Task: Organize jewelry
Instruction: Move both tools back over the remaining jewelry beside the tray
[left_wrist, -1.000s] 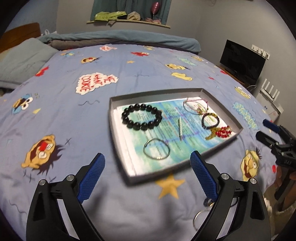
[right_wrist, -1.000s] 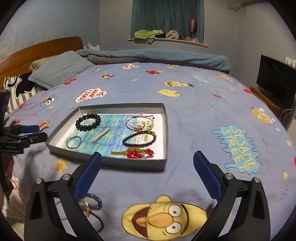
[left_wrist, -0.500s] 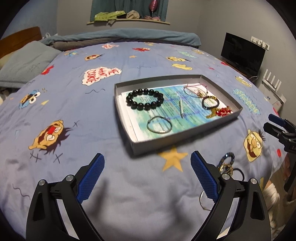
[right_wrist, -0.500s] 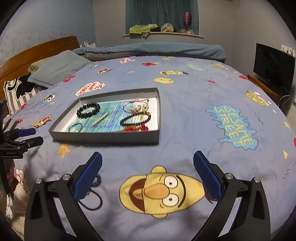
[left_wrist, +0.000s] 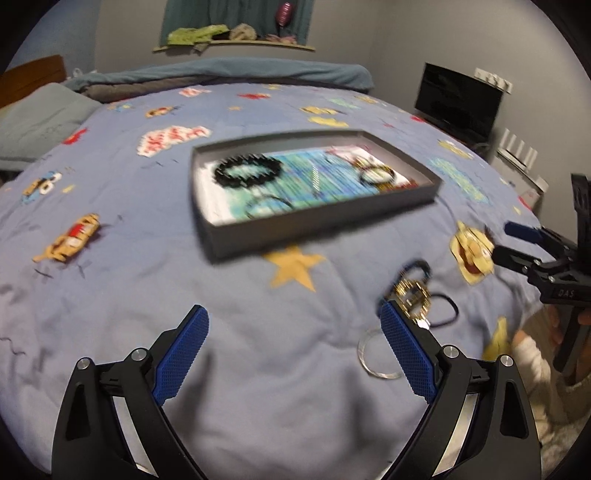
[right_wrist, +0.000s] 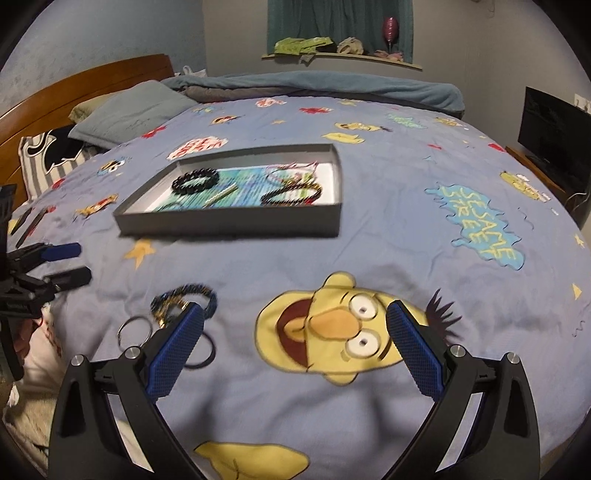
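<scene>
Lying beside left claw (left_wrist: 291, 345), loose bracelets (left_wrist: 413, 291)

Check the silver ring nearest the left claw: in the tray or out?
Out. The silver ring lies on the bedspread, nearer than the tray, beside the open left claw.

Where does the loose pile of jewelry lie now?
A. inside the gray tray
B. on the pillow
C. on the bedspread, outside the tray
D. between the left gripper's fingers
C: the loose pile of jewelry lies on the bedspread, nearer the camera than the gray tray and apart from it.
</scene>
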